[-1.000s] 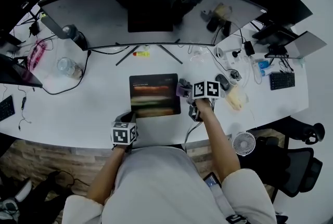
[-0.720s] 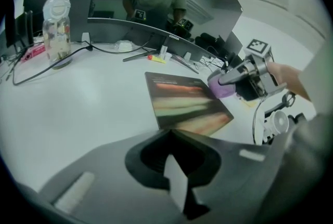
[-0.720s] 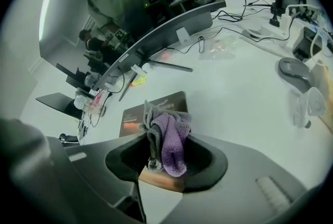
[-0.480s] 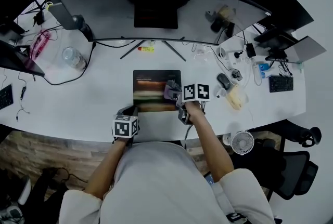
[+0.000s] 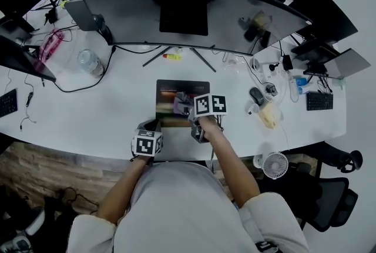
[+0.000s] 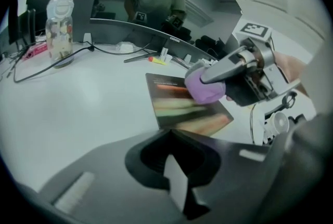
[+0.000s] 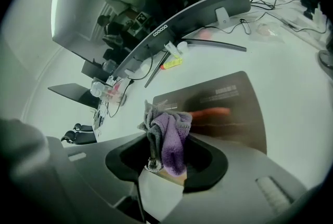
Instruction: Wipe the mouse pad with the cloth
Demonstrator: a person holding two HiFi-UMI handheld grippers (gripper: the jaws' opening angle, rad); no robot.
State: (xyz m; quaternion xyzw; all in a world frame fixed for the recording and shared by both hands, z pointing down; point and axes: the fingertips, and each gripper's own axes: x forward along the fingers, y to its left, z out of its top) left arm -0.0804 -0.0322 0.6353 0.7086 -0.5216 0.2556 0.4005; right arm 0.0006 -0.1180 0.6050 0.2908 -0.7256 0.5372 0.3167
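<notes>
A dark mouse pad with a blurred coloured print lies on the white desk in front of the person; it also shows as the mouse pad and the mouse pad. My right gripper is shut on a purple and grey cloth, which rests on the pad's middle. The cloth hangs bunched from the right gripper. The cloth presses on the pad's right part. My left gripper sits at the pad's near left corner, the left gripper shut with nothing in it.
A wide curved monitor stands behind the pad on splayed legs. A mouse, a yellow object and cables lie to the right. A clear jar is at the left, a small fan by the desk's front edge.
My right gripper has carried the cloth leftward from the pad's right edge onto its middle. The left gripper has stayed at the near left corner. The head view shifted a little.
</notes>
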